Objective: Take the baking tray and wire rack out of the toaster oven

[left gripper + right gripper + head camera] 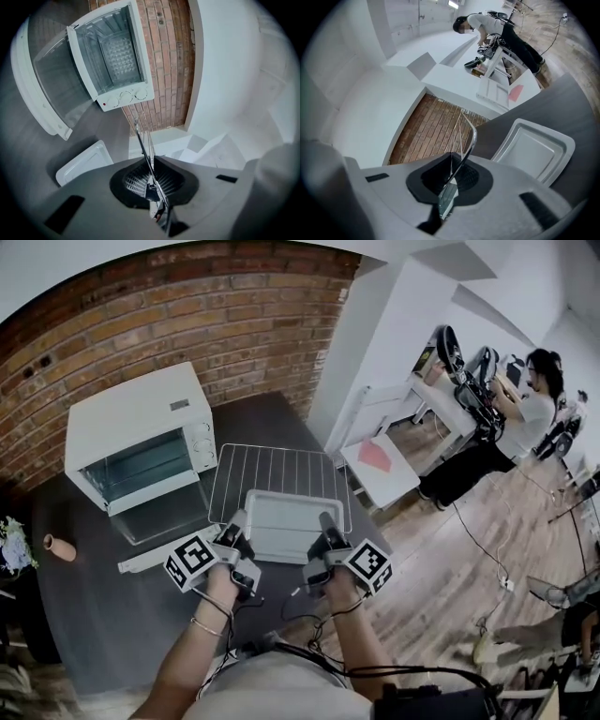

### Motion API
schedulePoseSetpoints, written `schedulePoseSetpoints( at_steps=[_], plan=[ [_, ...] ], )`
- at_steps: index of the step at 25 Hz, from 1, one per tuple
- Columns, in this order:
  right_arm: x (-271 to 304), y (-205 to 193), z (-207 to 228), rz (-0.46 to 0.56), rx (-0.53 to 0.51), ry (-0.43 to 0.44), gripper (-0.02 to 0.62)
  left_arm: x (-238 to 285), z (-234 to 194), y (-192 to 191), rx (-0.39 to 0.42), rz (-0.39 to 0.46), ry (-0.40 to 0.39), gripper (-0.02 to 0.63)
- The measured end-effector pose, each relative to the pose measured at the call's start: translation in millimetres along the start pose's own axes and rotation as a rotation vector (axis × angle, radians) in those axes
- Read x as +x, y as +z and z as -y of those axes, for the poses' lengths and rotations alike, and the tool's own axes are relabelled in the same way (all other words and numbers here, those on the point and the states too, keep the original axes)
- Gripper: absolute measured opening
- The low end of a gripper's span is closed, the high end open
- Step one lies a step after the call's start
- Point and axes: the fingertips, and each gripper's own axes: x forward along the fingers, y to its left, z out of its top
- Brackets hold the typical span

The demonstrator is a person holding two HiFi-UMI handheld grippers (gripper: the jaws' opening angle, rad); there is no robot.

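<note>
Brick wall backed the dark counter (112,615), where the white toaster oven (141,427) stood with its door dropped open and its cavity bare. We held the wire rack (281,470) just beside the oven, the left gripper (239,519) and the right gripper (326,519) each with its jaws pinched narrow on the rack's near edge wire. Between them lay the baking tray (281,523); we could not tell whether it touched the rack.

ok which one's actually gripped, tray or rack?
The rack: the left gripper and right gripper are both shut on its near edge wire. The tray is in neither gripper.
</note>
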Motion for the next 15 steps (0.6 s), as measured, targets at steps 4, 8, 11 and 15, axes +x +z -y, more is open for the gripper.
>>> schedulePoseSetpoints(
  at_steps=[4,8,11,15],
  plan=[
    [-8,6,13,0.022,0.006,-0.024,-0.002,7,-6,-13,-0.006,-0.035,0.008,0.017],
    [-14,11,24,0.036,0.020,-0.048,-0.002,14,-12,-23,-0.016,-0.062,0.023,0.018],
    [-19,12,32,0.044,0.032,-0.062,-0.002,17,-15,-30,-0.018,-0.080,0.029,0.017],
    [-21,16,39,0.053,0.039,-0.080,-0.002,23,-18,-36,-0.027,-0.101,0.039,0.017]
  ],
)
